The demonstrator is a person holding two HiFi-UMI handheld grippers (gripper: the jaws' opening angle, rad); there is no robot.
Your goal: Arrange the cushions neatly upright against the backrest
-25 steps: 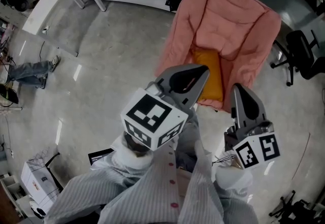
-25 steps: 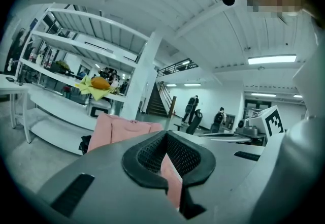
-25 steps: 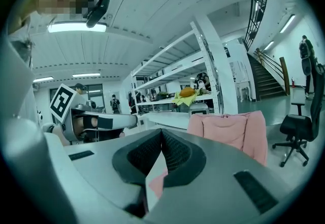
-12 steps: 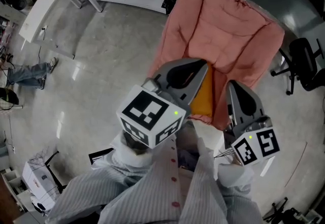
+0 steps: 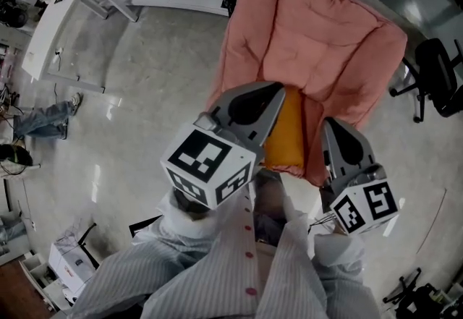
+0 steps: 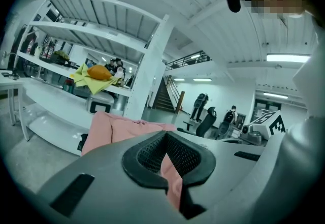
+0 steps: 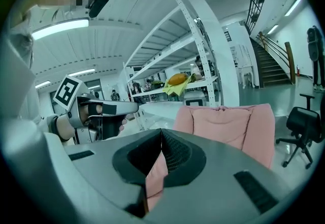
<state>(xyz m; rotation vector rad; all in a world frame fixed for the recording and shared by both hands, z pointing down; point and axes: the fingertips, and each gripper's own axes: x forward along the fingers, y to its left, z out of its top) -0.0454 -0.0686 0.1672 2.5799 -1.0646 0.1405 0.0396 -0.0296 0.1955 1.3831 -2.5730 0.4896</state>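
Left gripper (image 5: 277, 91) and right gripper (image 5: 333, 127), jaws pressed together on nothing, hover short of the pink armchair (image 5: 237, 57) at upper centre. An orange cushion (image 5: 286, 138) lies on its seat, apparently not yet stood against the backrest (image 5: 318, 21); the arranging looks unstarted.

left gripper (image 5: 273, 97) and right gripper (image 5: 337, 134) held forward, jaws together
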